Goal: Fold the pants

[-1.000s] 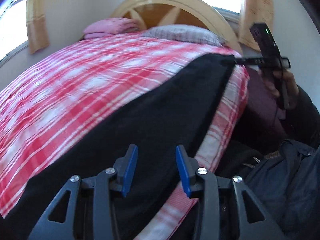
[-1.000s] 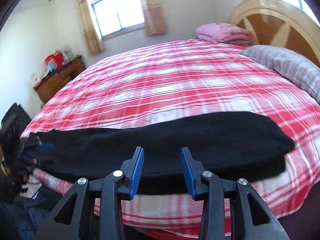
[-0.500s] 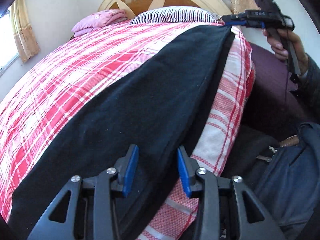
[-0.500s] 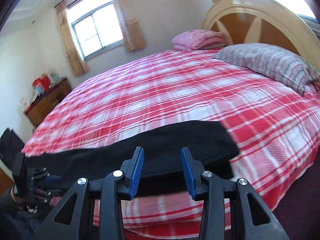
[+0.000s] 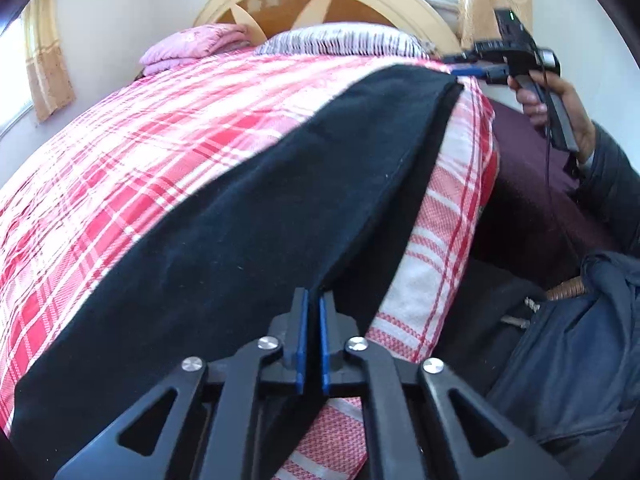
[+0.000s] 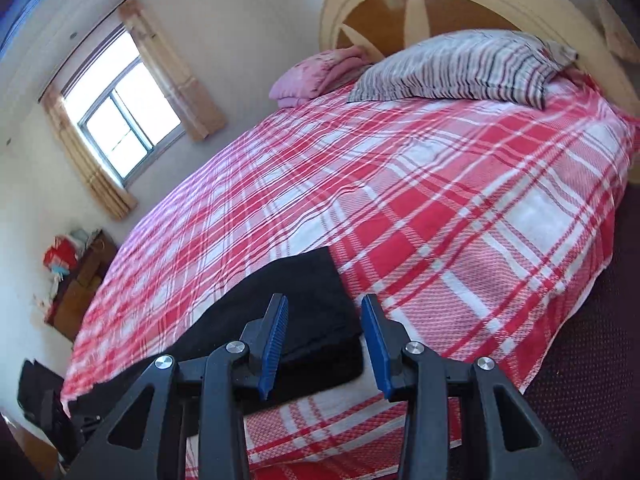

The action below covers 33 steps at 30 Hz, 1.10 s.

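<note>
The left tongs (image 5: 311, 336) have just closed, pinching the edge of the black pants (image 5: 248, 216) on the bed (image 5: 120, 152); the right tongs (image 6: 324, 344) stand half-open, empty, over the far end. Grip that corner squarely before lifting.

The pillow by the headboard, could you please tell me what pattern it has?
The pillow has dark and light stripes, clearest in the right wrist view.
</note>
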Each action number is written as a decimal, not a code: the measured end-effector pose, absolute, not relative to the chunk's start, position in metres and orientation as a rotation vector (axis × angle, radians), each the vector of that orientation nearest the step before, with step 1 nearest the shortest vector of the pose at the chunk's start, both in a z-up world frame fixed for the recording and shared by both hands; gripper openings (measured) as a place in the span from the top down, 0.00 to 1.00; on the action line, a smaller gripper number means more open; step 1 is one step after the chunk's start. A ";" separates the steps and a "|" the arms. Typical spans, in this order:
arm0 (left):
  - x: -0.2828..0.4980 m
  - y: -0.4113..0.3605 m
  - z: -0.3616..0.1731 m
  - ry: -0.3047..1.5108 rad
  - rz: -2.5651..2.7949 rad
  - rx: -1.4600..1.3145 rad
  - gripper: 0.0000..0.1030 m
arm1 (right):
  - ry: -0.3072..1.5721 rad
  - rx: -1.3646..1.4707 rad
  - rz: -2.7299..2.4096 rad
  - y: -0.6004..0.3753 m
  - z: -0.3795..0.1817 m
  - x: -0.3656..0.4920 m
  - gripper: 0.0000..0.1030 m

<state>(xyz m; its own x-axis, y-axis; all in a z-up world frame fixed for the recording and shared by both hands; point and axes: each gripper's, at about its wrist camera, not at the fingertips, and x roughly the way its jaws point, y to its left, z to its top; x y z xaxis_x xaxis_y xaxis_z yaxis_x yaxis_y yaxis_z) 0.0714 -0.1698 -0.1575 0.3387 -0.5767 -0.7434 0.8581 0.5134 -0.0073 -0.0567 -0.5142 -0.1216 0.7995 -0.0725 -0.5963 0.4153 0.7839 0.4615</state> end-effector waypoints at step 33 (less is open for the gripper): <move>0.068 -0.153 -0.169 0.780 -1.016 0.435 0.96 | 0.675 0.547 -0.243 -0.512 -0.113 -0.051 0.94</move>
<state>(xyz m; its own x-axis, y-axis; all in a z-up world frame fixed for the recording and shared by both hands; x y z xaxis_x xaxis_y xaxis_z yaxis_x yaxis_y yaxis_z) 0.0675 -0.1533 -0.1690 0.2971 -0.5882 -0.7522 0.8786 0.4769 -0.0259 -0.0511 -0.5116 -0.1135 0.7599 -0.0393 -0.6489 0.3842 0.8323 0.3995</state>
